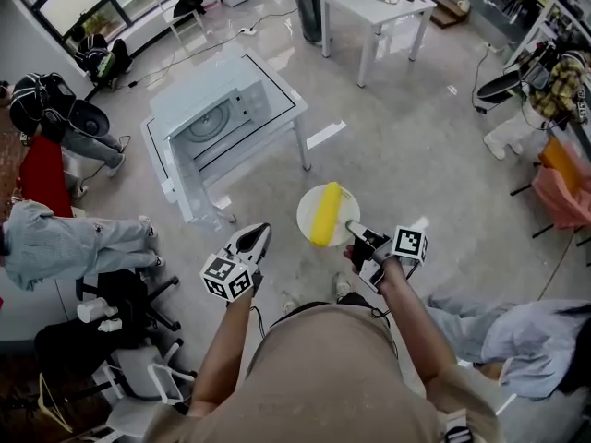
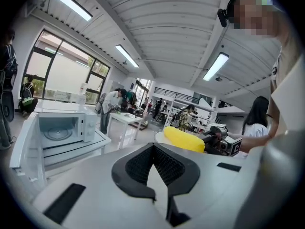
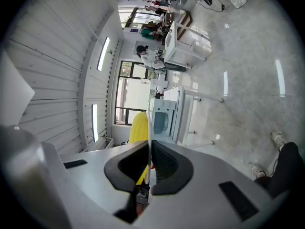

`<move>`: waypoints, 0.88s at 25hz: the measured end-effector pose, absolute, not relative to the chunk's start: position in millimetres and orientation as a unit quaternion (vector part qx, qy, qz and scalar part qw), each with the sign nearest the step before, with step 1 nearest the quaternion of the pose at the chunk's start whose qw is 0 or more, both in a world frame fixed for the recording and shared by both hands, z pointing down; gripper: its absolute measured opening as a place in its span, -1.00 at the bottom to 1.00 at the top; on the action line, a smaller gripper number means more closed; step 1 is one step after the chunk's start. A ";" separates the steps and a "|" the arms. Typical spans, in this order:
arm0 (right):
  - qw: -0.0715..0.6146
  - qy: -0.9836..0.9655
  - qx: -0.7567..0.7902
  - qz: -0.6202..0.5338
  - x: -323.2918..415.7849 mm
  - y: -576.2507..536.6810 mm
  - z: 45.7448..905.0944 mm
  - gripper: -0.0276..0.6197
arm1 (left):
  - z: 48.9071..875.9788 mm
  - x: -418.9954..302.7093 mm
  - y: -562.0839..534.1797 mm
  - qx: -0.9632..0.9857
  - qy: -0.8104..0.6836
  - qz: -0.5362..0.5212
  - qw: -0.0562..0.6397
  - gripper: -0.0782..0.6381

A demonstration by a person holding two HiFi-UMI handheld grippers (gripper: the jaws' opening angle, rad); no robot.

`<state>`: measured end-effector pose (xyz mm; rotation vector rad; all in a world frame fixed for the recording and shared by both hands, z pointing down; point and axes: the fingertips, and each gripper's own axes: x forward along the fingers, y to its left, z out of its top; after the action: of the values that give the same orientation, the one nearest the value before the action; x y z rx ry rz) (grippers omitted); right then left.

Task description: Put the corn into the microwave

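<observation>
A yellow corn cob lies on a round white plate held in the air over the floor. My right gripper is shut on the plate's near rim; in the right gripper view the thin plate edge sits between the pads, with the corn behind it. The left gripper hovers left of the plate, shut and empty. A white microwave stands ahead on a low white table with its door swung open. In the left gripper view, the microwave is at left and the corn at right.
A second white table stands further back. People sit at the left and right. Office chairs crowd the lower left. Bags and clothes line the right wall.
</observation>
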<state>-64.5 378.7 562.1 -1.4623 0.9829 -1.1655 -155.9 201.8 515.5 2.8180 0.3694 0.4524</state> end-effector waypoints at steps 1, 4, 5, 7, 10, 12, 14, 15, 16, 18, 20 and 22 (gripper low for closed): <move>0.490 0.410 -0.602 -0.479 -58.6 380.5 561.9 -0.86 | 516.4 -152.6 205.0 0.971 0.123 0.157 0.132 -0.77; 0.485 0.419 -0.598 -0.481 -42.4 389.1 560.4 -0.86 | 518.9 -144.0 217.0 0.972 0.111 0.158 0.134 -0.77; 0.486 0.419 -0.594 -0.485 -39.1 392.4 558.6 -0.86 | 519.8 -142.5 222.1 0.972 0.107 0.158 0.135 -0.77; 0.486 0.423 -0.588 -0.490 -33.0 400.5 554.8 -0.86 | 521.1 -140.8 233.1 0.972 0.098 0.160 0.138 -0.77; 0.478 0.431 -0.585 -0.493 -19.4 412.8 553.3 -0.86 | 520.9 -137.8 246.7 0.973 0.086 0.163 0.138 -0.77; 0.467 0.435 -0.590 -0.495 -9.6 417.9 556.6 -0.86 | 521.7 -136.0 250.1 0.974 0.074 0.161 0.139 -0.77; 0.451 0.440 -0.598 -0.496 -0.8 419.5 561.6 -0.86 | 524.4 -134.6 246.8 0.976 0.059 0.158 0.141 -0.77; 0.442 0.444 -0.601 -0.496 3.2 419.2 564.1 -0.86 | 526.4 -134.0 243.4 0.976 0.051 0.157 0.142 -0.77; 0.436 0.448 -0.604 -0.495 6.4 418.3 566.3 -0.86 | 528.7 -133.5 239.5 0.976 0.044 0.157 0.144 -0.77; 0.438 0.448 -0.598 -0.499 8.8 414.3 567.2 -0.86 | 532.6 -132.7 231.3 0.976 0.033 0.158 0.147 -0.77; 0.441 0.449 -0.593 -0.503 11.5 407.8 565.3 -0.86 | 532.6 -129.6 222.0 0.976 0.026 0.157 0.149 -0.77; 0.440 0.449 -0.591 -0.505 15.4 398.4 563.7 -0.86 | 530.0 -124.5 211.4 0.977 0.022 0.154 0.149 -0.77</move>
<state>15.4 398.4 563.7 -1.4665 1.1155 -1.2552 -124.5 211.4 530.0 2.8075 0.0641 0.4434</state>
